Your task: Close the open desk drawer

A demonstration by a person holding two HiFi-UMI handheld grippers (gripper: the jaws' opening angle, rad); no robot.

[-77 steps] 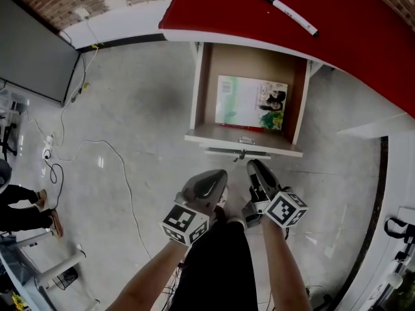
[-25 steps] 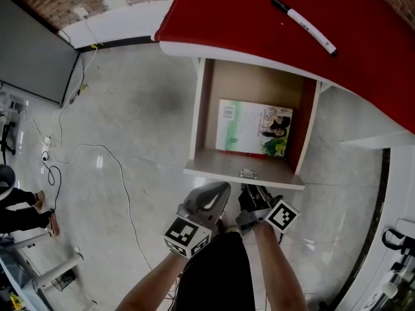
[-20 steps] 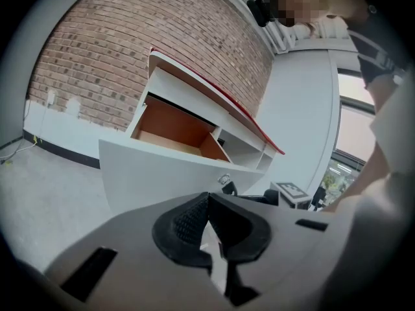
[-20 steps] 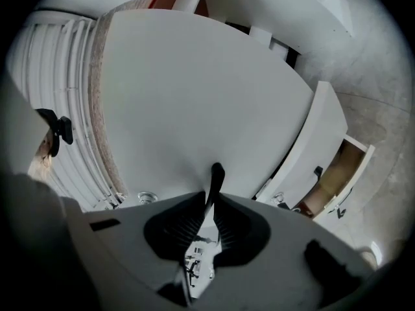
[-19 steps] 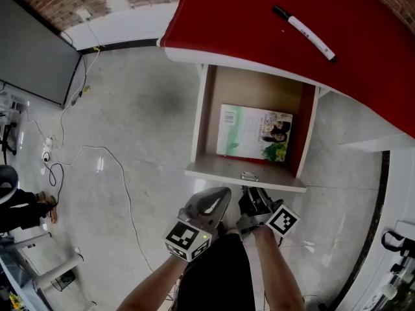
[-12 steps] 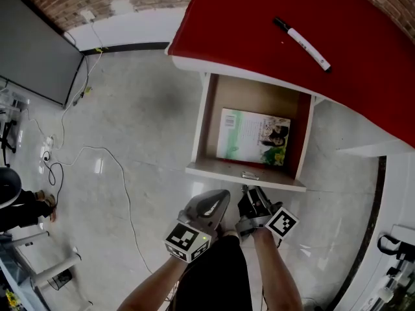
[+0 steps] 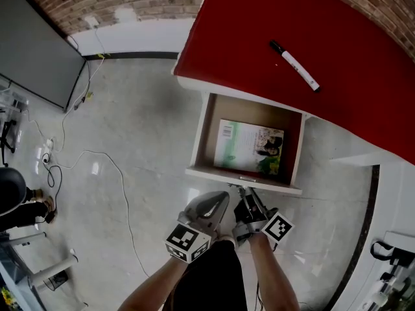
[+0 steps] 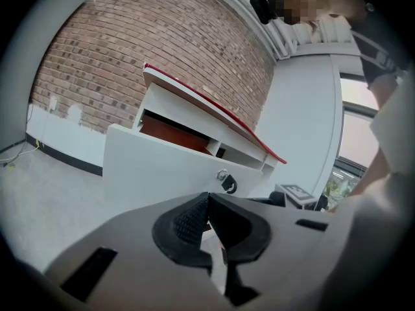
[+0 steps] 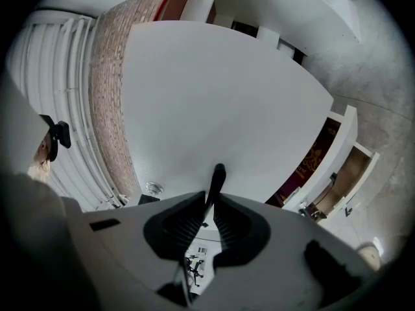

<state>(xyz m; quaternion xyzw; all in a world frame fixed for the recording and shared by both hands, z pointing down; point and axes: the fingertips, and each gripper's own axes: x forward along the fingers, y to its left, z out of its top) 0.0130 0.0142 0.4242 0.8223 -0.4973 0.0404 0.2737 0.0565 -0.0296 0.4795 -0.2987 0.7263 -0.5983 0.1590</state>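
At the far left of the head view a dark flat panel (image 7: 32,50) is seen leaning by the brick wall, and thin cables (image 7: 97,164) are trailed across the pale floor. Nearer the middle, the left gripper (image 7: 222,197) is held low in front of the person, just short of the drawer front; in the left gripper view its jaws (image 8: 207,205) are pressed tip to tip and nothing is caught between them. Just beside it, the right gripper (image 7: 244,191) is brought up against the white drawer front (image 7: 217,173), and in the right gripper view its jaws (image 9: 214,198) are drawn almost together, pinched on the slim dark handle (image 9: 218,175) that stands out from the white panel (image 9: 214,96). A small round lock (image 8: 224,181) is shown on that front in the left gripper view. The desk drawer (image 7: 202,135) is pulled well out from under the red desk top (image 7: 259,18) and stands open, with a green-covered book (image 7: 249,146) laid flat inside it. Further right, on the red top, a black-capped white marker (image 7: 295,57) is lying at a slant.
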